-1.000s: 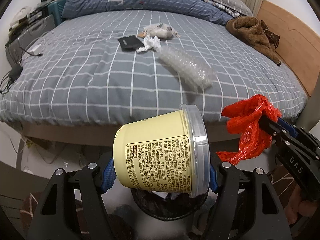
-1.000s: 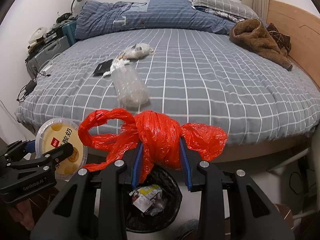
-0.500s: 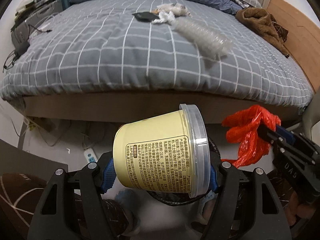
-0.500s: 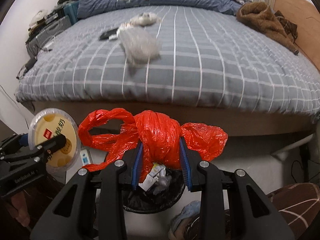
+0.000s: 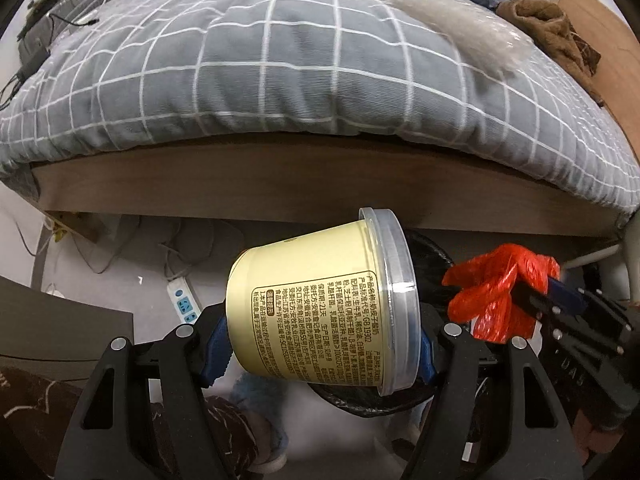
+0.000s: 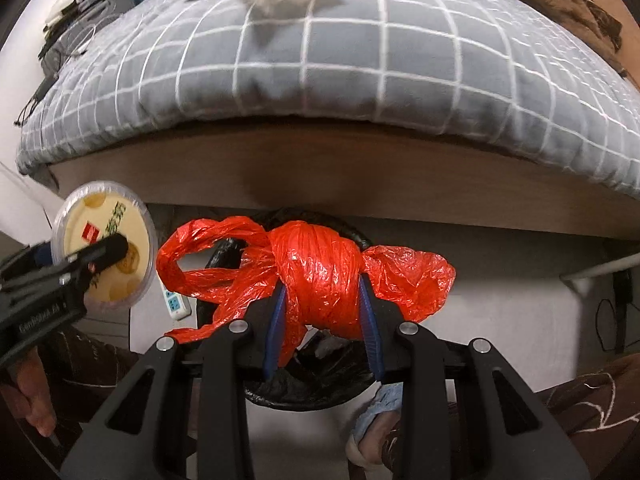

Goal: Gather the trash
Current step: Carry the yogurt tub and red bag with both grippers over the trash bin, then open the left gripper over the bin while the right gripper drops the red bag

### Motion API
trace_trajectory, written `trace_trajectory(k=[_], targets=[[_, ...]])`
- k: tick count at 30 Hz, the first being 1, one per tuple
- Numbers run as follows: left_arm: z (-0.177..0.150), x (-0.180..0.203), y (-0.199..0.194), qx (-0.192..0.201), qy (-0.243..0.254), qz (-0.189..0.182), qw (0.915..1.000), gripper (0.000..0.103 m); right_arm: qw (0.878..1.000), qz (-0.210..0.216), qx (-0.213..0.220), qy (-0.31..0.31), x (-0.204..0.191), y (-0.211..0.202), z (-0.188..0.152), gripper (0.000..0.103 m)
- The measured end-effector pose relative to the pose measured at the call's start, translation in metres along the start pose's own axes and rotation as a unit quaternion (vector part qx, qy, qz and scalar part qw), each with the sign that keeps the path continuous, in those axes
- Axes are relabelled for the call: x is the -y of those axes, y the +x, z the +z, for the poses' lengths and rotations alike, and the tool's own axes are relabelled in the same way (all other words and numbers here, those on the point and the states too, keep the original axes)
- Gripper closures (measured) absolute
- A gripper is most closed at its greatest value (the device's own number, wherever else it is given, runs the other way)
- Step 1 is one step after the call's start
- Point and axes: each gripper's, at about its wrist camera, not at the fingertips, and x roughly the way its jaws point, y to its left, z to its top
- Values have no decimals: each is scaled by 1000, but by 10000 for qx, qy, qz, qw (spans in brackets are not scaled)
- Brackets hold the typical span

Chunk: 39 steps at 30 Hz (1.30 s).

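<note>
The left claw (image 5: 322,344) is clamping a yellow tub (image 5: 320,312) lying sideways while the right claw (image 6: 322,320) is gripping a knotted red bag (image 6: 316,276), both hanging directly above the black-lined bin (image 6: 320,380) beside the bed (image 6: 320,60).

Dense Chinese print, including "GB 19302", on yellow tub (image 5: 320,312) side; "GenRobot.AI" on gripper body (image 6: 40,320) beside tub lid.

Glossy crinkled red plastic bag (image 6: 320,276), smooth matt yellow tub (image 5: 316,316), clear plastic lid (image 5: 394,296).
</note>
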Motion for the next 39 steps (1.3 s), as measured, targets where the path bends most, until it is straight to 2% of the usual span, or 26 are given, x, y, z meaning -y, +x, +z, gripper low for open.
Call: trace_trajectory(k=[5, 9, 14, 17, 25, 35, 39], targets=[[2, -14, 1, 1, -88, 104, 9999, 35, 9998, 72, -90, -166, -19, 13, 4, 70], [0, -23, 1, -27, -170, 172, 9997, 35, 9996, 87, -62, -265, -31, 16, 5, 65], [-4, -20, 6, -89, -111, 154, 9998, 35, 9994, -34, 23, -340, -29, 19, 4, 44], [-2, -12, 9, -84, -51, 104, 9999, 35, 9996, -106, 106, -235, -20, 18, 2, 27], [6, 23, 17, -132, 264, -87, 9995, 35, 9980, -429, 443, 130, 22, 1, -2, 8], [11, 67, 17, -137, 591, -315, 9977, 35, 9932, -830, 768, 283, 62, -23, -1, 8], [11, 80, 15, -126, 675, -361, 9970, 35, 9923, -856, 796, 412, 72, -24, 0, 8]])
